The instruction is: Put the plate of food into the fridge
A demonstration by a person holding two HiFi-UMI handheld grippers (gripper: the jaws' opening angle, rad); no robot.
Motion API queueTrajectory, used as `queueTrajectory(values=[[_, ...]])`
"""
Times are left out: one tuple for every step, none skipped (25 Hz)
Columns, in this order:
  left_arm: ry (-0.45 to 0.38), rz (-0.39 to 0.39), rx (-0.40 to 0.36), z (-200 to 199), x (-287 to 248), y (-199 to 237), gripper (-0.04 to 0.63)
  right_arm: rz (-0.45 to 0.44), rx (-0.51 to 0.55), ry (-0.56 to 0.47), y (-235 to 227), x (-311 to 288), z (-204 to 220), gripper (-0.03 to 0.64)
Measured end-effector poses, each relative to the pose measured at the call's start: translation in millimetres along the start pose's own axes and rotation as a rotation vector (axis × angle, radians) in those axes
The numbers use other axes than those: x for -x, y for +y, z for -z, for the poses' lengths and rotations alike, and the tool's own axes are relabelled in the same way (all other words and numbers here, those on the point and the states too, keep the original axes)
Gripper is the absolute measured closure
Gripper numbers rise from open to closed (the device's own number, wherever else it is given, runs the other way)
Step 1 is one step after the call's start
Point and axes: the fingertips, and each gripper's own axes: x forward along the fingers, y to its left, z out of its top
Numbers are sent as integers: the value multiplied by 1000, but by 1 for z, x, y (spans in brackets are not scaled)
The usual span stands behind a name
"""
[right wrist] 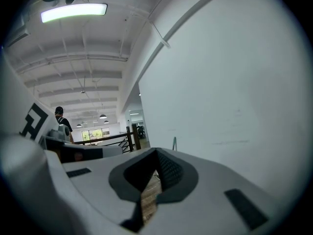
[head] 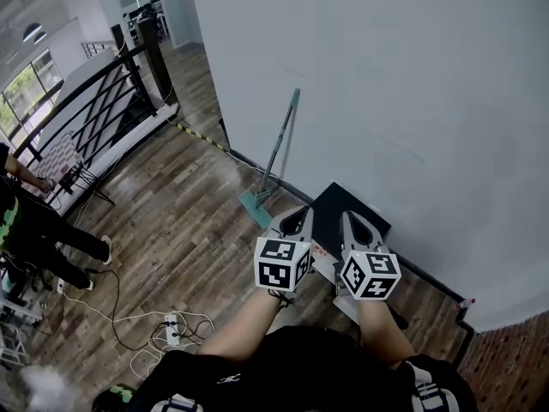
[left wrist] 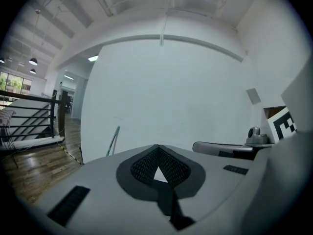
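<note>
No plate of food and no fridge shows in any view. My left gripper and right gripper are held side by side in front of me, both aimed at a plain white wall. Each has its jaws together at the tips and nothing between them. The left gripper view shows the left gripper shut, with the wall beyond it. The right gripper view shows the right gripper shut, with wall and wooden floor past its tips.
A green mop leans on the wall, with a flat black object on the wooden floor below my grippers. A black railing runs at the left. A person stands at the far left near cables and a power strip.
</note>
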Motion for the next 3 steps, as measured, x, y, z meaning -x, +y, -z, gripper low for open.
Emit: queueTrajectory(values=[[-3,-5,2,1,-3,-1,598,-2,0,-4,-5,-1,1,603],[-6,-9,6,3,-7,-1,598,-3,1,-6,-10,-2,2,603],[-9,-13,10,4,-10,-2,598,-5,2,-9,-15,-3,3,603]])
